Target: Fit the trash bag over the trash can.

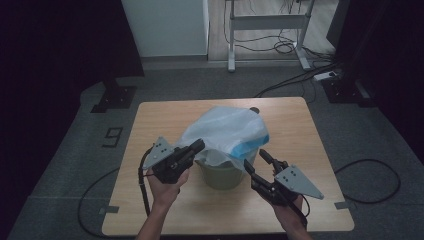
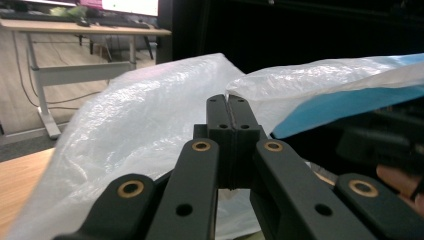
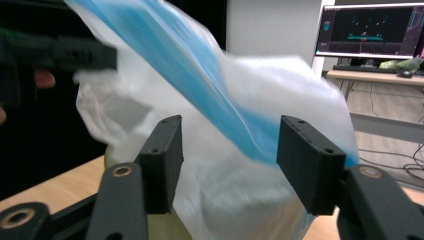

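A translucent white plastic bag (image 1: pixel 227 130) with a blue band (image 1: pixel 250 149) is draped over a small pale green bin (image 1: pixel 222 176) in the middle of the wooden table (image 1: pixel 165 115). My left gripper (image 1: pixel 199 145) is at the bag's left edge. Its jaws are pressed together, and the film (image 2: pixel 150 110) folds in to their tips (image 2: pixel 230 102), so it looks pinched there. My right gripper (image 1: pixel 254 158) is open at the bag's right side. Its two pads (image 3: pixel 162 150) stand on either side of the blue band (image 3: pixel 220 110) without pressing it. The left gripper (image 3: pixel 95 55) is at the bag's upper left corner.
Bare table lies in front of the bin and to both sides. On the floor beyond the table are a white desk frame (image 1: pixel 267 22), loose cables (image 1: pixel 285 47) and a black stand base (image 1: pixel 114 97). A lit monitor (image 3: pixel 370 30) stands on a desk in the background.
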The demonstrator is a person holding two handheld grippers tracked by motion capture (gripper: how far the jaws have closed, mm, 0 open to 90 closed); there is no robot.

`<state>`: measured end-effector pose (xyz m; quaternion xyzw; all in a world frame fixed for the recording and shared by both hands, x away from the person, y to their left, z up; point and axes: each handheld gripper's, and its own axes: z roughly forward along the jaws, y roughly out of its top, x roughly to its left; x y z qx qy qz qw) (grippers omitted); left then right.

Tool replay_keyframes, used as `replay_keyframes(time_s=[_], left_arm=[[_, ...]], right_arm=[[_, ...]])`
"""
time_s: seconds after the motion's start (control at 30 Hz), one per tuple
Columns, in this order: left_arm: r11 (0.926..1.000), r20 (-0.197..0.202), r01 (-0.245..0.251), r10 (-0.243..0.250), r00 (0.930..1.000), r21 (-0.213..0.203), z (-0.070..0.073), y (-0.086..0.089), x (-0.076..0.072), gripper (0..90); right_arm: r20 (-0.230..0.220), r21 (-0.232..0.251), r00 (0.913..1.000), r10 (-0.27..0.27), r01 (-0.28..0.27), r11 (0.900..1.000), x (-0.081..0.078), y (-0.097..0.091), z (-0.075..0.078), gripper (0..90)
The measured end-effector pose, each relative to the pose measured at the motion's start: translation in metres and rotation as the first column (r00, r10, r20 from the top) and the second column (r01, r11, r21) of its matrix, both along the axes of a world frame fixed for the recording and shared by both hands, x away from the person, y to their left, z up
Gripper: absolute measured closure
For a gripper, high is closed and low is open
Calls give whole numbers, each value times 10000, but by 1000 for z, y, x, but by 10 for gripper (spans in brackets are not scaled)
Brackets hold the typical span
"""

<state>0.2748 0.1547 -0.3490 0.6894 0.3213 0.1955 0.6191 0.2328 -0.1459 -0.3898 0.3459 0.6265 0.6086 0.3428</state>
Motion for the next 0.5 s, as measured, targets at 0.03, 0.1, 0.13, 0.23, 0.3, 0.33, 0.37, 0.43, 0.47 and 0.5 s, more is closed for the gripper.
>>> replay_keyframes(time_s=[0.03,0.1,0.13,0.23,0.3,0.33,0.37,0.43,0.47,0.5], left_arm=[[9999,2,-52,52,10000,-137,-1,4,-2,900],[9992,12,-134,134,9999,-381,-4,12,-7,900],[9989,7,-186,187,9998,-433,-5,15,-9,900],[9975,-51,-338,335,9994,-621,-10,24,-13,900],[9966,-146,-365,355,9993,-739,-13,28,-14,900],[9958,-192,-377,362,9992,-835,-15,30,-15,900],[9949,-260,-376,353,9990,-937,-16,32,-14,900],[9928,-348,-382,344,9988,-1138,-18,36,-14,900],[9918,-386,-367,322,9987,-1226,-18,38,-14,900],[9911,-395,-368,320,9987,-1277,-18,38,-14,900]], right_arm=[[-49,-6,10000,11,-11,10000,-2,-1,-3,418],[-173,24,9998,44,-43,10000,-4,-4,-8,411],[-254,56,9997,0,2,10000,-5,-6,-11,409],[-470,142,9987,-180,187,9997,-3,-12,-17,405],[-633,157,9975,-312,323,9994,-2,-14,-19,405],[-633,157,9975,-312,323,9994,-2,-14,-19,405],[-711,136,9967,-389,399,9991,0,-15,-20,406],[-908,144,9946,-499,514,9986,2,-16,-24,409],[-993,154,9936,-542,560,9983,4,-16,-26,410],[-1070,146,9923,-623,642,9978,6,-17,-28,412]])
